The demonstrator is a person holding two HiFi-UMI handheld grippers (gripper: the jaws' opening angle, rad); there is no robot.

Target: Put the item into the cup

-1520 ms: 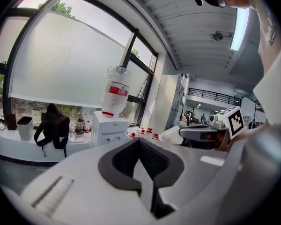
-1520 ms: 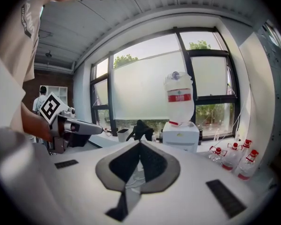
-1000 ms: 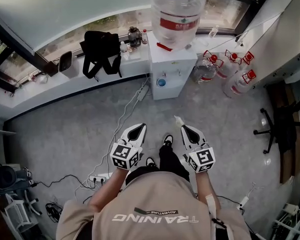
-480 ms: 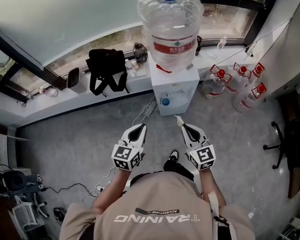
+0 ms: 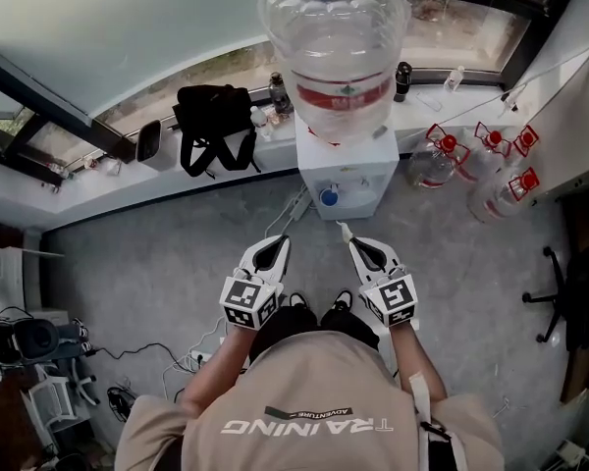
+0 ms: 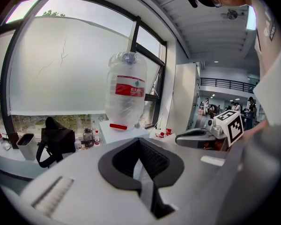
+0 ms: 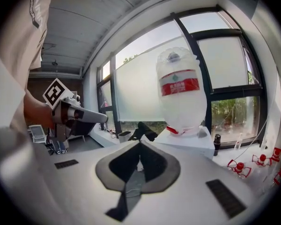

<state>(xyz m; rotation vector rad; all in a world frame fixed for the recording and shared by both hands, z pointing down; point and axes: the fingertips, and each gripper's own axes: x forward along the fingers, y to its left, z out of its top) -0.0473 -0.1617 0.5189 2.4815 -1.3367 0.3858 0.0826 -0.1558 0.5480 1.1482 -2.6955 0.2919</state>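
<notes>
In the head view I stand on a grey floor facing a white water dispenser [image 5: 346, 170] that carries a large clear bottle [image 5: 336, 47]. Both grippers are held out at waist height, pointing at it. My right gripper [image 5: 351, 242] is shut, and a small white item [image 5: 343, 229] sticks out past its tips. My left gripper [image 5: 279, 240] is shut with nothing showing in it. In the left gripper view the jaws [image 6: 139, 139] meet at the tip; the right gripper view shows its jaws [image 7: 140, 143] closed too. No cup is in view.
A black bag [image 5: 213, 126] and a small grey bin [image 5: 149, 140] sit on the window ledge left of the dispenser. Several empty water bottles [image 5: 471, 160] stand at its right. A power strip with cables [image 5: 201, 356] lies on the floor at left, an office chair [image 5: 569, 292] at right.
I have stepped closer to the dispenser, so it and its bottle loom larger. Both grippers keep the same pose, shut, with the white item still at the right tip.
</notes>
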